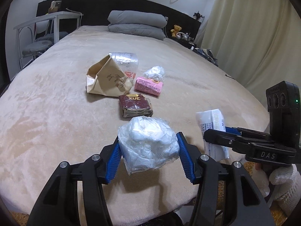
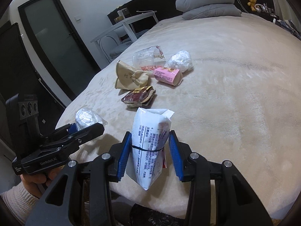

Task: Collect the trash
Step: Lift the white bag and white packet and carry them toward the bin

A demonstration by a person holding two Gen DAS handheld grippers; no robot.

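Risk: left gripper squeezing crumpled clear plastic bundle with white wadding; slick film possibly sliding out of blue ribbed pads, grip looking light.

Risk: right gripper pinching white printed paper packet bound by black band; long lower end hanging free, likely pivoting or slipping.

Both holding loads over near edge of beige plush bed cover; a drop probably landing off bed.

Pose: both pointing forward, side by side.

Remaining on cover: tan paper bag, pink label roll, dark red pack.
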